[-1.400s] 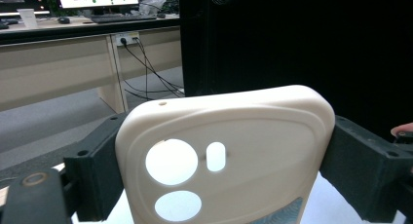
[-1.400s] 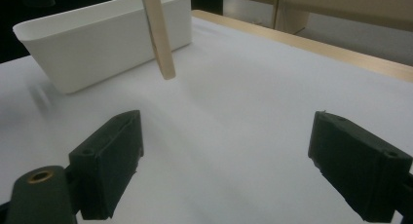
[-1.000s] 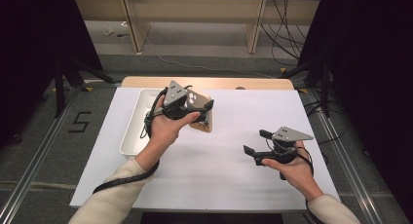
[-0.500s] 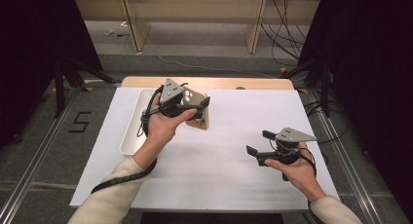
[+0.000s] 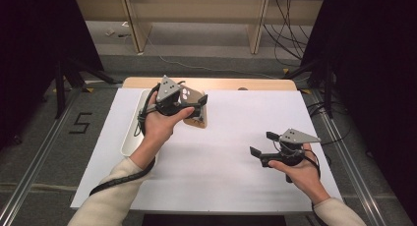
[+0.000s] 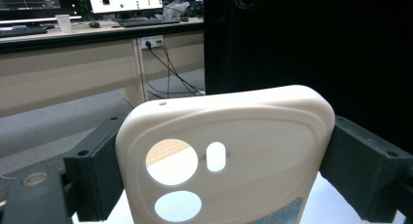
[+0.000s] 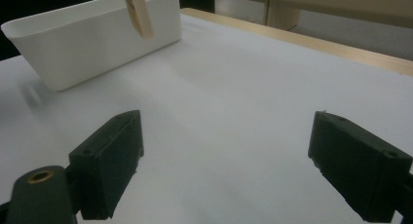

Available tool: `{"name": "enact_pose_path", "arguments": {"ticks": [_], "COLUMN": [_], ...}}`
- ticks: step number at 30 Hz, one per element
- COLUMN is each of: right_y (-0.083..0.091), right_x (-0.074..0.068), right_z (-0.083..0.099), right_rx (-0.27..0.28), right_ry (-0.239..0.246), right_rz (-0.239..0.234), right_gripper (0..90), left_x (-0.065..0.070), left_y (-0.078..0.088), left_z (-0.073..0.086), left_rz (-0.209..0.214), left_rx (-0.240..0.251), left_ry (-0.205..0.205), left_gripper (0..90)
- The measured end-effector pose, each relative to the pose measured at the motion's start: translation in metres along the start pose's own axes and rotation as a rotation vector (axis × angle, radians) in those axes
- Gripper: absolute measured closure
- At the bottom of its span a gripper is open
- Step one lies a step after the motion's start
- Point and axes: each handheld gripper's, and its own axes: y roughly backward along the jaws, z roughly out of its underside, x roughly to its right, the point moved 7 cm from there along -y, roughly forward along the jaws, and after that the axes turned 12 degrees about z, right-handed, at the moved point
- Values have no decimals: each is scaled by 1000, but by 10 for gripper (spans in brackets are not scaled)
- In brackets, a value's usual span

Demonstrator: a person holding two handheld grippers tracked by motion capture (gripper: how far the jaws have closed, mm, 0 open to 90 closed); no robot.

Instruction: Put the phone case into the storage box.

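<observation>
We clamp the left gripper [image 5: 196,106] by its two jaws on the sides of the cream phone case [image 6: 229,156], lifted just right of the white bin [image 5: 132,137], probably so we can drop it there, while the right gripper [image 5: 264,146], far right of the bin, waits open and empty.

Bare white table sheet [image 5: 231,152] lies open between the hands; only the white tray [image 5: 132,137] blocks its left edge.

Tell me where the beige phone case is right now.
In the high view the phone case is at the table's far left, held between the left gripper's fingers, lifted just right of the white bin.
</observation>
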Motion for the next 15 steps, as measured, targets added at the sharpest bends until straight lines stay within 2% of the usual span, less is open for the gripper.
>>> {"name": "enact_pose_path", "arguments": {"ticks": [15], "right_y": [0], "right_x": [0], "right_z": [1], "right_rx": [-3], "right_ry": [2], "right_rz": [-2], "right_gripper": [138], "left_x": [-11], "left_y": [7], "left_z": [-4], "left_rz": [-14], "left_rx": [-4], "left_ry": [1], "left_gripper": [115]}}
